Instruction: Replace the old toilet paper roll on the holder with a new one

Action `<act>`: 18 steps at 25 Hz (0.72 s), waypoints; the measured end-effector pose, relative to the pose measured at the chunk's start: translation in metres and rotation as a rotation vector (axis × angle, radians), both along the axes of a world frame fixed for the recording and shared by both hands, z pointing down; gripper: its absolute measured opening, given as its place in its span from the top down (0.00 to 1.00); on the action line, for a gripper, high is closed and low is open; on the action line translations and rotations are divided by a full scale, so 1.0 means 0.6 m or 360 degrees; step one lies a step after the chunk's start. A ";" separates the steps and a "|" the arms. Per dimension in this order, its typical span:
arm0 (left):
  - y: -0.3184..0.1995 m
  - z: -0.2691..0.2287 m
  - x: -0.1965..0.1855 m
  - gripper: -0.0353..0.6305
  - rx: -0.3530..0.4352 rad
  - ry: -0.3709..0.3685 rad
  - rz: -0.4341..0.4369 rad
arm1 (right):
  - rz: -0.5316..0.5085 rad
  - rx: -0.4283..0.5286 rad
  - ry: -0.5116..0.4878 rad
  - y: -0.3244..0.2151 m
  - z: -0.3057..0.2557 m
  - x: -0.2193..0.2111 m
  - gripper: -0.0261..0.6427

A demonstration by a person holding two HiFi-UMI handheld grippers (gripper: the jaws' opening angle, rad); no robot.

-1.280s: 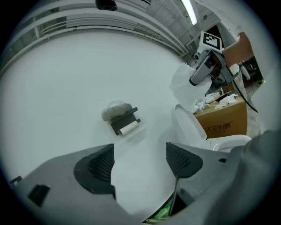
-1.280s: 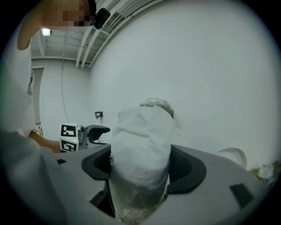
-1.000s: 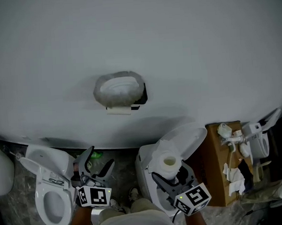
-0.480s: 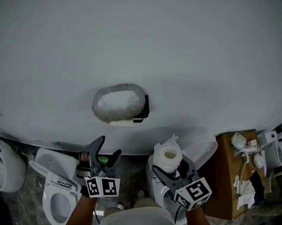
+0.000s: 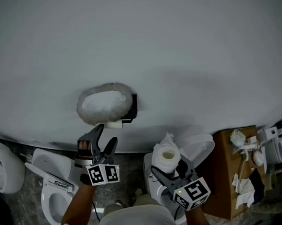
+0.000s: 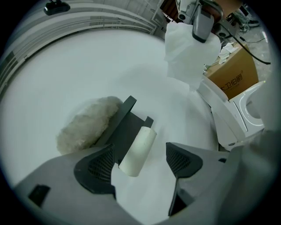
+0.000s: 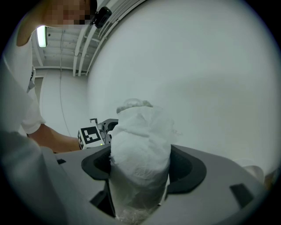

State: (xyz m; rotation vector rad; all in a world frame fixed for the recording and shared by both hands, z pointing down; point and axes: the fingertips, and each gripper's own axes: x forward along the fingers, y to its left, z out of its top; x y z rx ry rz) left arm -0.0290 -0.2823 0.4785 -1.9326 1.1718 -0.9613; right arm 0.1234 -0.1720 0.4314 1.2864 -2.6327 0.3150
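Left gripper [image 6: 140,163], jaws spread and empty, faces the spent cardboard tube [image 6: 137,149] on the wall holder [image 6: 124,125]; centre the tube between them before closing. Right gripper [image 7: 142,167] clamps the new roll [image 7: 140,136], held aside.

Plain white wall [image 5: 175,44] fills most of the head view, in dim, even light. Below it lies a mottled grey stone floor [image 5: 23,219] crowded with white toilets, one open-lidded at left [image 5: 50,164] and another at the far left edge [image 5: 3,167]. A brown cardboard box [image 5: 222,176] at right holds white fittings. The right gripper view shows a lit tube lamp [image 7: 42,36] and ceiling pipes [image 7: 83,52].
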 end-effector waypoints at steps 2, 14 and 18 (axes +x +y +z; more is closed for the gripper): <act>-0.012 0.006 0.005 0.42 0.0000 -0.0048 -0.0003 | 0.0002 -0.0005 0.0001 -0.001 0.003 0.009 0.46; -0.058 0.018 0.021 0.45 0.0015 -0.0206 -0.0034 | -0.0006 -0.0028 -0.0032 -0.001 0.019 0.028 0.46; -0.069 0.023 0.023 0.47 0.0003 -0.0274 -0.0034 | 0.0001 -0.0026 -0.0061 -0.003 0.022 0.034 0.46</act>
